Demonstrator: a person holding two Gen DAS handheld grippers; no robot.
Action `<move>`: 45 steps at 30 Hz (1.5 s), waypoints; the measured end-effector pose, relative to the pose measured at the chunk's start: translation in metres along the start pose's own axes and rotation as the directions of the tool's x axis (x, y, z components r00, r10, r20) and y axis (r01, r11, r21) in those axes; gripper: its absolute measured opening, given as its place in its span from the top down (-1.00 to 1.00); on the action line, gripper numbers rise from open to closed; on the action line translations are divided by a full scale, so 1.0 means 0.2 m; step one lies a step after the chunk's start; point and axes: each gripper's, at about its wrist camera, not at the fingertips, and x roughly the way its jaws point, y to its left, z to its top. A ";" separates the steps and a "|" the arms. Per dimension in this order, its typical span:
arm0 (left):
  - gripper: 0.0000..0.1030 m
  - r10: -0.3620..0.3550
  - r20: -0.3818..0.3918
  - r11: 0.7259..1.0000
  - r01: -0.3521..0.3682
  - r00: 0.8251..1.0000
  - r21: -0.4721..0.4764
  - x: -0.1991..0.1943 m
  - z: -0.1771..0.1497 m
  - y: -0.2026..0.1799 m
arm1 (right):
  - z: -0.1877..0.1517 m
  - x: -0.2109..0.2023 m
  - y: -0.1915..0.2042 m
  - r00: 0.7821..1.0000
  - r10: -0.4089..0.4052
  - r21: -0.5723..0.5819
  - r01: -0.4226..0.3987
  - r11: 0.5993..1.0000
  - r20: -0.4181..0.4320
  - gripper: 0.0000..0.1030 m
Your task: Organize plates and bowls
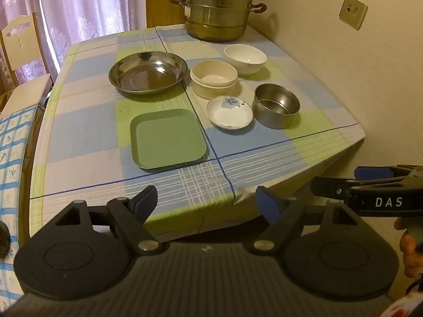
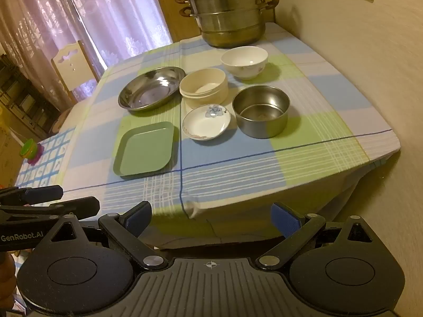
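On the checked tablecloth lie a green square plate [image 1: 168, 138] [image 2: 145, 149], a wide steel dish [image 1: 148, 71] [image 2: 152, 88], a cream round container [image 1: 214, 79] [image 2: 203, 87], a white bowl [image 1: 245, 58] [image 2: 244, 62], a small flowered saucer [image 1: 229, 112] [image 2: 206, 122] and a steel bowl [image 1: 276, 105] [image 2: 260, 111]. My left gripper [image 1: 206, 203] hangs open before the table's near edge, nothing between its fingers. My right gripper [image 2: 211, 215] is open and empty too, beside it. Each gripper shows in the other's view: the right [image 1: 351, 182], the left [image 2: 60, 198].
A tall stacked steel steamer pot [image 1: 218, 8] [image 2: 228, 10] stands at the table's far end by the wall [image 1: 370, 79]. A chair [image 1: 23, 60] and curtains are at the left. A second checked cloth surface [image 2: 42, 163] with a small toy [image 2: 30, 150] lies left.
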 end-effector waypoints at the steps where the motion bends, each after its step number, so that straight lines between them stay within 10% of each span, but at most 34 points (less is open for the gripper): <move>1: -0.55 0.002 0.000 1.000 -0.002 1.000 0.001 0.00 0.00 0.00 | 0.00 0.00 0.00 1.000 0.004 0.002 -0.004 1.000 0.002 -0.88; 45: -0.54 0.003 -0.003 1.000 -0.003 1.000 0.002 0.01 0.00 0.01 | 0.02 -0.01 -0.02 1.000 0.004 0.002 -0.004 1.000 0.010 -0.88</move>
